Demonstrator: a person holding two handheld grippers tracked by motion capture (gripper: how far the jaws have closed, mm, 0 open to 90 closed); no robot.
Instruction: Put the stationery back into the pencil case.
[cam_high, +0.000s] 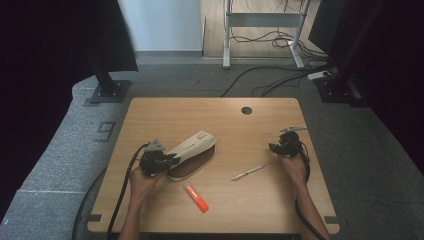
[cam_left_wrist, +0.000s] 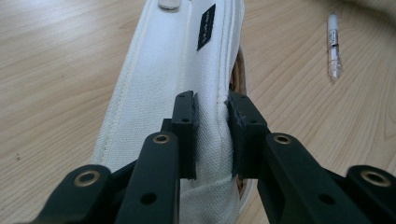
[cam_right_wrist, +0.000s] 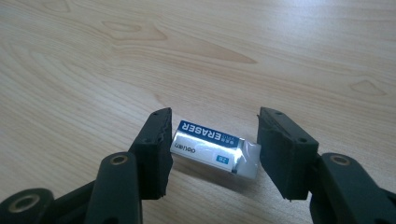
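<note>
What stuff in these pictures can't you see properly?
- Inside of the white canvas pencil case: left gripper view, its flap covers it.
- Blue-and-white wrapped eraser: high view, the right gripper hides it.
- Print on the clear plastic pen: too small.

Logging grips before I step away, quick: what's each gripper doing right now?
Left gripper: shut on the flap of the white pencil case.
Right gripper: eraser between its jaws, on the table; whether the pads press it cannot be told.
</note>
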